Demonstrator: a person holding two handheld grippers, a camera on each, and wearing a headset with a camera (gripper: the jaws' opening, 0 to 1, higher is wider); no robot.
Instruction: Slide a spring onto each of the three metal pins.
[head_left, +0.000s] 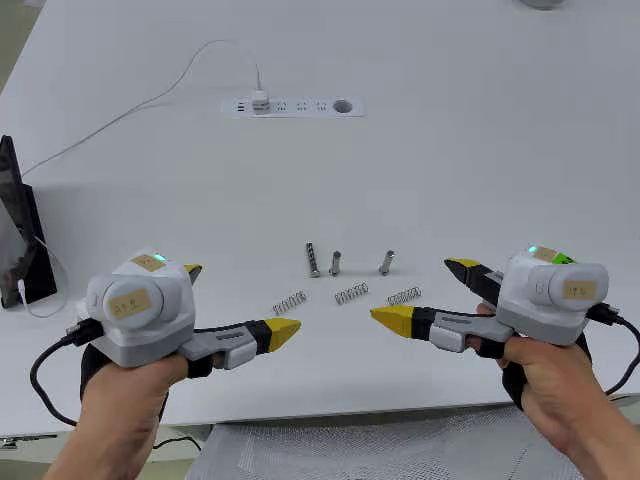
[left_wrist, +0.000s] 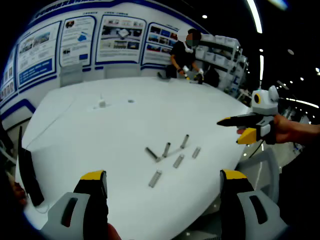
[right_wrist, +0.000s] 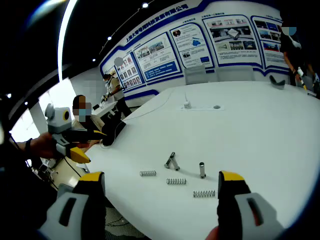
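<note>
Three short metal pins stand or lie in a row on the white table (head_left: 450, 170): the left pin (head_left: 312, 259) lies flat, the middle pin (head_left: 335, 263) and the right pin (head_left: 386, 262) stand up. Just in front of them lie three springs (head_left: 289, 301) (head_left: 351, 293) (head_left: 404, 296). My left gripper (head_left: 240, 300) is open, left of the springs and near the table's front edge. My right gripper (head_left: 422, 290) is open too, right of the springs. Neither holds anything. The left gripper view shows the pins (left_wrist: 166, 149) and springs (left_wrist: 178, 160) ahead of the jaws. So does the right gripper view, with pins (right_wrist: 202, 169) and springs (right_wrist: 176, 181).
A white power strip (head_left: 292, 105) with a plugged-in adapter and a cable running left lies at the back of the table. A dark upright device (head_left: 20, 230) stands at the left edge. A person (left_wrist: 186, 52) works at the far end of the table.
</note>
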